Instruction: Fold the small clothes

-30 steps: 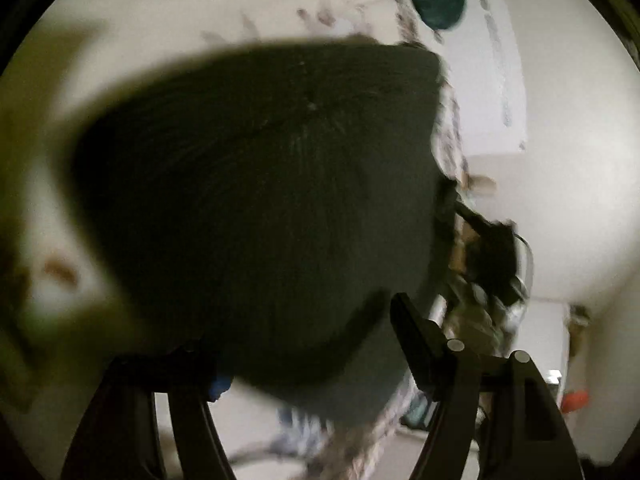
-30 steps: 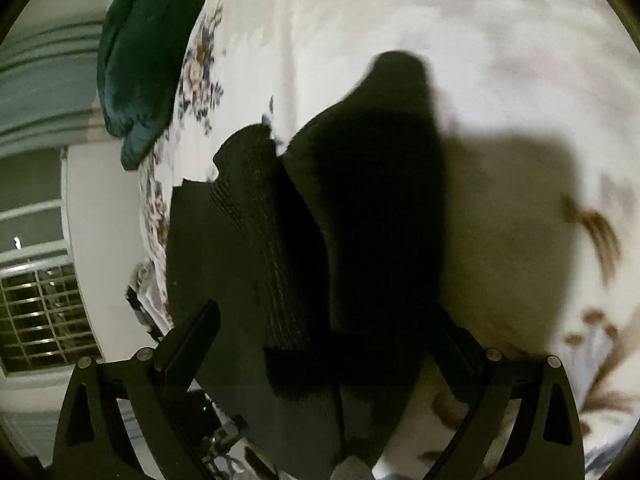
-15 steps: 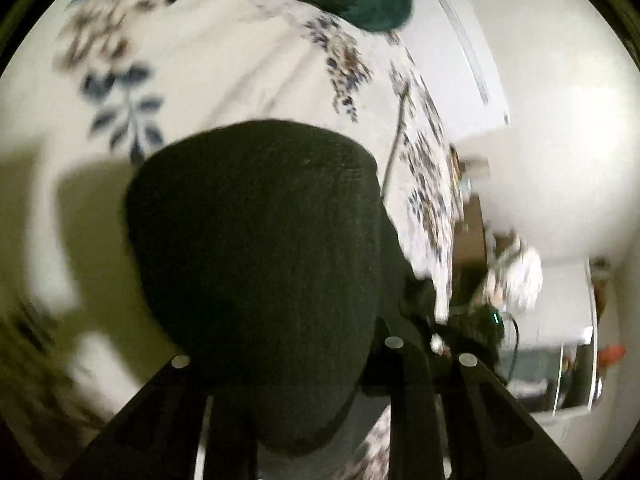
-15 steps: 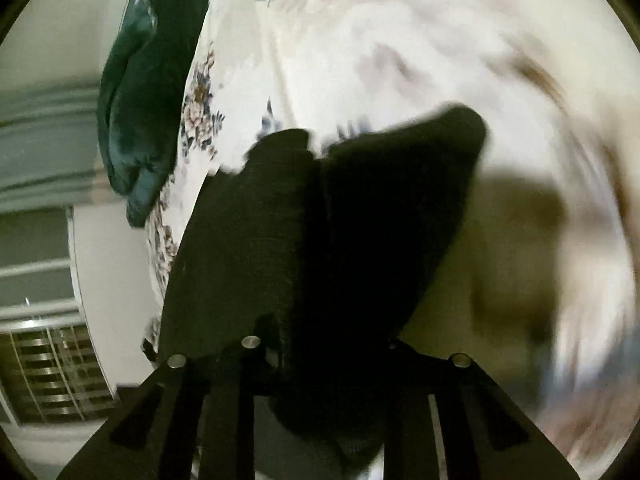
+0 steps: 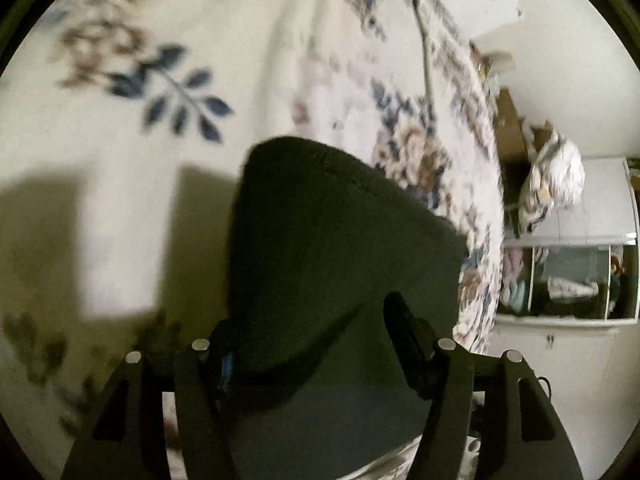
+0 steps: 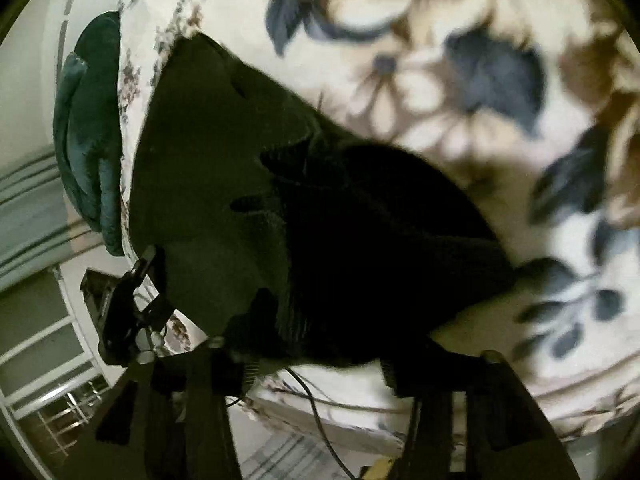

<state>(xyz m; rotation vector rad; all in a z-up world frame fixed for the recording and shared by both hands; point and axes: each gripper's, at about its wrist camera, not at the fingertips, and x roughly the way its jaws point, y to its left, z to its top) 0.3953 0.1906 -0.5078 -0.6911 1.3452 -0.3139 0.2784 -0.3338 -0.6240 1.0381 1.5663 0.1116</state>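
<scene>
Dark garment between both grippers

Your left gripper and right gripper have just spread; the black garment lies between each pair, near the floral bedspread's edge.

A bed carries everything, covered by a white floral blanket printed with blue leaves and brown blossoms. A black knitted garment lies on the blanket close to the bed's side edge, where the cover drops away toward the room. In the right wrist view the same dark garment spreads over the print, and a dark green cloth sits at the bed's far edge.
</scene>
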